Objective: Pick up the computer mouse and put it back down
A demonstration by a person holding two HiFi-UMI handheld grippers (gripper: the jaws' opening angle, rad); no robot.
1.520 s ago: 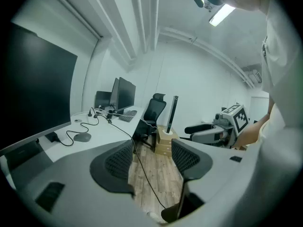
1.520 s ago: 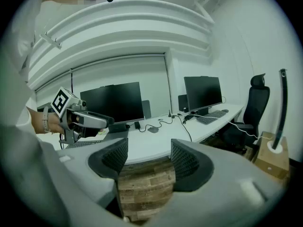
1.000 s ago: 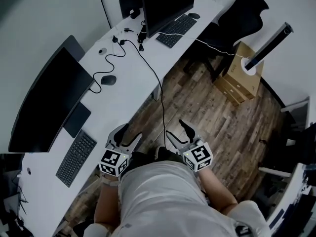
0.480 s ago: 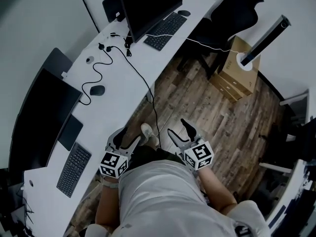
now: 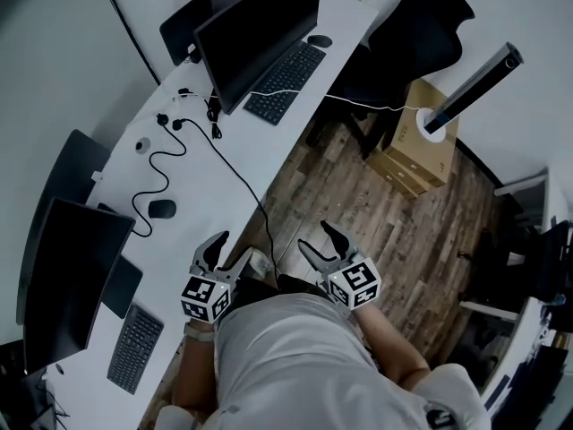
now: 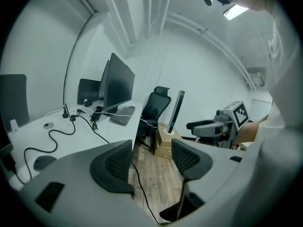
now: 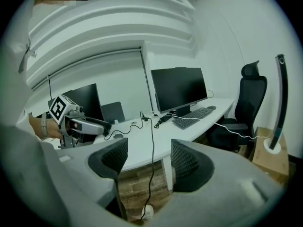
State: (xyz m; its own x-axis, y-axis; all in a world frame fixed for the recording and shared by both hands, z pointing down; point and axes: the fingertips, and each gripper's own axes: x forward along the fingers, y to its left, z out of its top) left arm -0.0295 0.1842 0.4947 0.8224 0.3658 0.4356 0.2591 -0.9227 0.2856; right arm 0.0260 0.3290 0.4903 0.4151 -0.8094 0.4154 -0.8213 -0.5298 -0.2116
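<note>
White desk (image 5: 197,186) carrying a dark mouse (image 5: 162,209) at the end of a looping black cable (image 5: 154,162), near a monitor (image 5: 72,271). Left gripper (image 5: 229,250) and right gripper (image 5: 315,238) are held by the person's torso over the wooden floor (image 5: 358,204), well apart from the mouse. Both pairs of jaws stand apart with nothing between them.

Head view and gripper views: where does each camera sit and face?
Head view: on the head, looking down at desk, left gripper, right gripper, torso.
Left gripper view: on left gripper, facing monitor and chair; right gripper shows.
Right gripper view: on right gripper, facing desk; left gripper shows.
Gripper views share monitor, chair.
</note>
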